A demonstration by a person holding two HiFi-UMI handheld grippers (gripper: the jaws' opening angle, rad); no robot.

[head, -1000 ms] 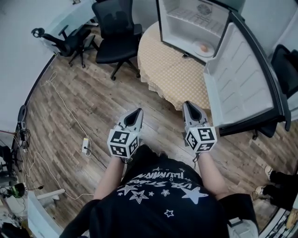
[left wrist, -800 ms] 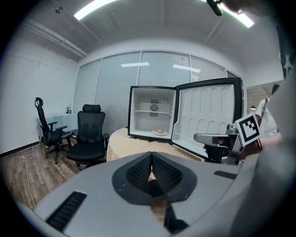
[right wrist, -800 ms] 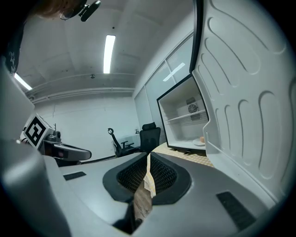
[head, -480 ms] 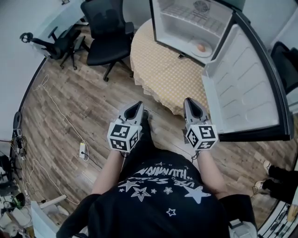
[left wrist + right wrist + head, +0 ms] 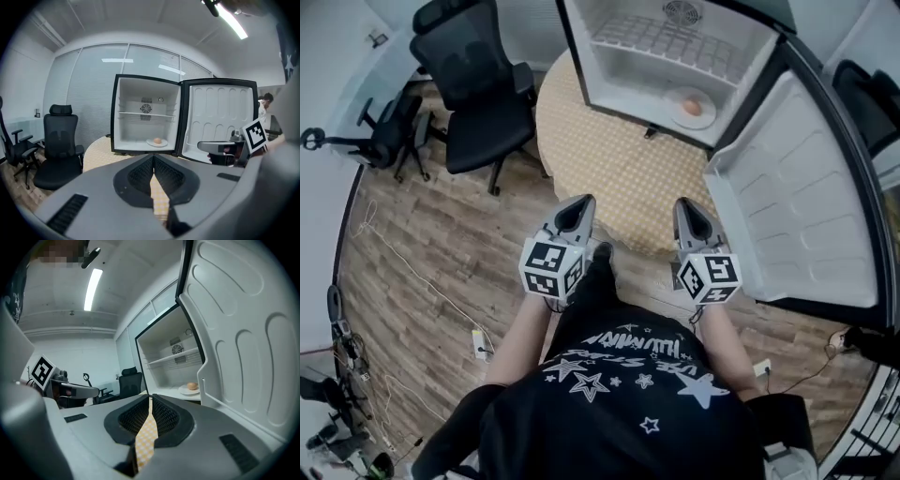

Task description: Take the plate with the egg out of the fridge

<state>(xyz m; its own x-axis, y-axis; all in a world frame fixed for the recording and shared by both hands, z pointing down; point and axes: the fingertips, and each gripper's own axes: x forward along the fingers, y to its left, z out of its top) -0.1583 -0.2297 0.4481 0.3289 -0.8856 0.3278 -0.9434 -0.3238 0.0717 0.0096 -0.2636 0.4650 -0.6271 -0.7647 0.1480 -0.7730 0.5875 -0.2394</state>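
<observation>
A small fridge [image 5: 623,56] stands open on a round table [image 5: 619,173] with a checked yellow cloth. On the fridge floor lies a white plate [image 5: 688,111] holding a brown egg [image 5: 692,107]; the plate [image 5: 156,143] and egg [image 5: 158,140] also show in the left gripper view, and the egg [image 5: 192,386] in the right gripper view. My left gripper [image 5: 577,208] and right gripper [image 5: 686,211] hover side by side at the table's near edge, well short of the fridge. Both are shut and hold nothing.
The fridge door [image 5: 797,206] swings wide to the right, next to my right gripper. Black office chairs [image 5: 473,80] stand left of the table on the wooden floor [image 5: 422,272]. Cables [image 5: 441,300] run across the floor at the left.
The person has stepped towards the table and fridge, so both now lie closer. Both grippers have come forward to the table's near edge and stayed shut.
</observation>
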